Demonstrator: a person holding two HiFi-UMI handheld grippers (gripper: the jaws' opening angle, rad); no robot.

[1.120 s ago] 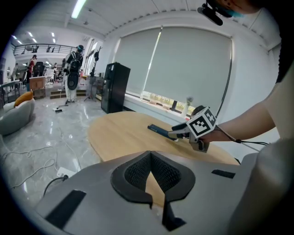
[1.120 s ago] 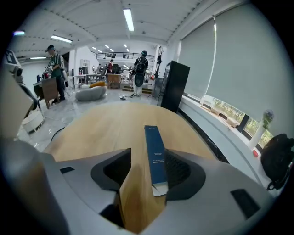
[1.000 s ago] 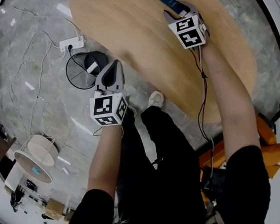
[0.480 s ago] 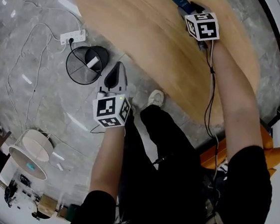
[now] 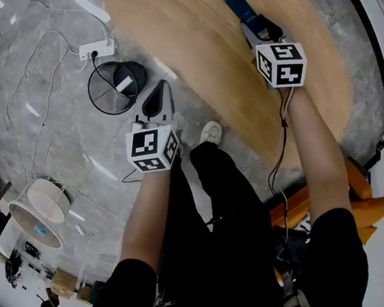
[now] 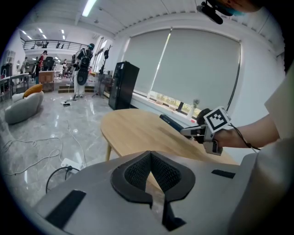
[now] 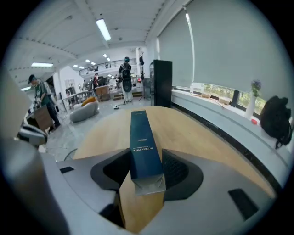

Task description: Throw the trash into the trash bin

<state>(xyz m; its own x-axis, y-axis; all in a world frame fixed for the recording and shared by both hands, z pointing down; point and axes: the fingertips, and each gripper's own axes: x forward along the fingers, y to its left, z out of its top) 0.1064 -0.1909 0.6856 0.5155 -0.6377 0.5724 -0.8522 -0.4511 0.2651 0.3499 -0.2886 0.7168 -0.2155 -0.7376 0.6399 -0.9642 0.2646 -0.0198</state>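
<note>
The throw was not yet done: the right gripper (image 7: 146, 170) had its jaws closed on the near end of the box (image 7: 142, 133). This long dark-blue carton reached out over the wooden surface (image 5: 184, 38), well apart from the wire bin (image 5: 96, 98) on the floor to the left, which held something white. The left gripper (image 6: 150, 173) hung near the bin, jaws together and empty. The box read "MODERN STYLE"; the print under it was too small to read.

Box (image 5: 235, 2) end behind right claw (image 5: 256, 26)
</note>
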